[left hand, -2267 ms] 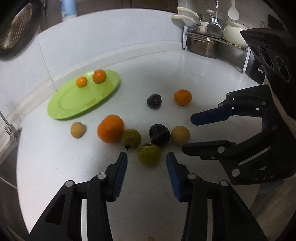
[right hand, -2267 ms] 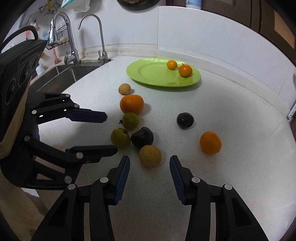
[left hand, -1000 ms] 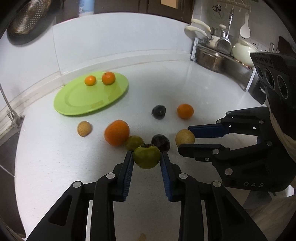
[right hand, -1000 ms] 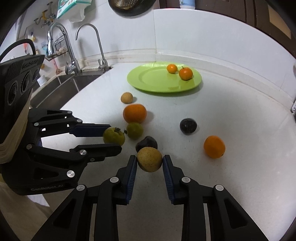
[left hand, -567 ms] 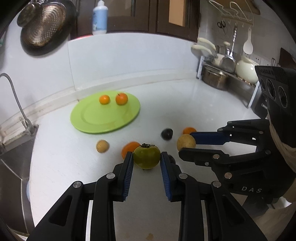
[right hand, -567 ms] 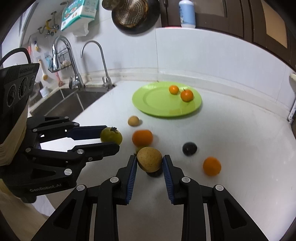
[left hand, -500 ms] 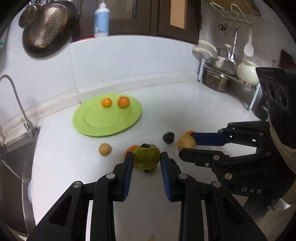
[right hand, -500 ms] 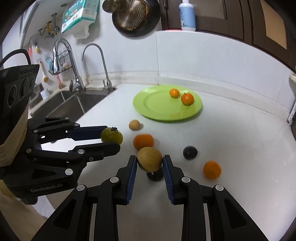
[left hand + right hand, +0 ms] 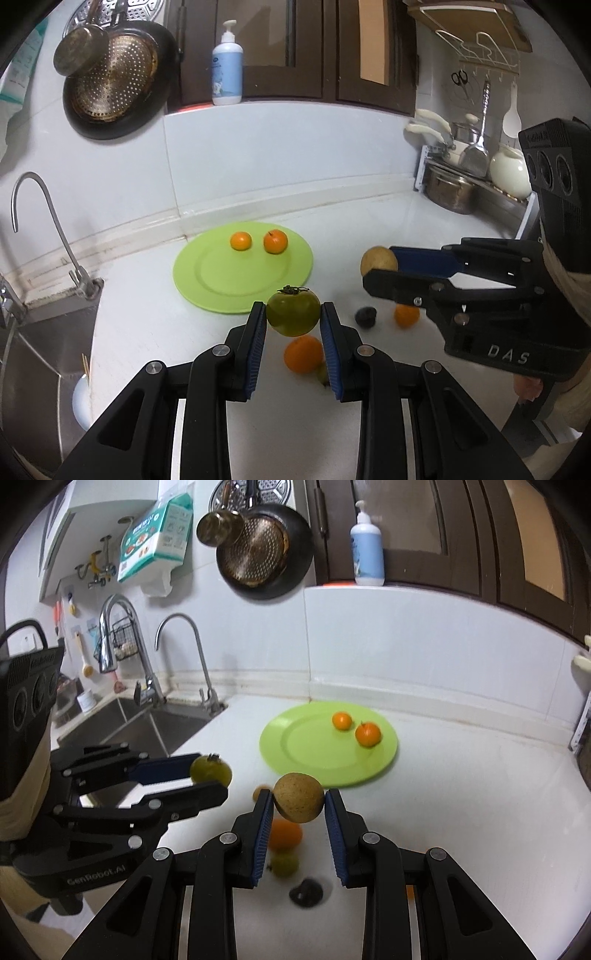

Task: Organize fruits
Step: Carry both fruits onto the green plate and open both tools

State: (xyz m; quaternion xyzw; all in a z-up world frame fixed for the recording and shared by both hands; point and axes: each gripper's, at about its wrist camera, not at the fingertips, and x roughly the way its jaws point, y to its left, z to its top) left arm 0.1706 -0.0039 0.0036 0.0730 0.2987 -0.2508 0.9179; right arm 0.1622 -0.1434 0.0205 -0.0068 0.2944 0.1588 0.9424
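I am holding both grippers above a white countertop (image 9: 147,332). My left gripper (image 9: 293,319) is clamping a green persimmon (image 9: 293,312) between its blue pads, lifted clear of the counter. My right gripper (image 9: 298,803) is squeezing a round tan fruit (image 9: 298,797) the same way, also raised in the air.

Ahead of both, a lime-green plate (image 9: 221,280) is resting flat on the counter near the back wall. It is holding two small oranges (image 9: 241,241), sitting close together at its far edge, apart from each other.

Below the grippers, loose fruit is lying on the counter: a large orange (image 9: 303,354), a smaller orange (image 9: 406,315), a dark plum (image 9: 365,316) and a small green fruit (image 9: 283,864). A steel sink (image 9: 147,727) is sitting to the left.
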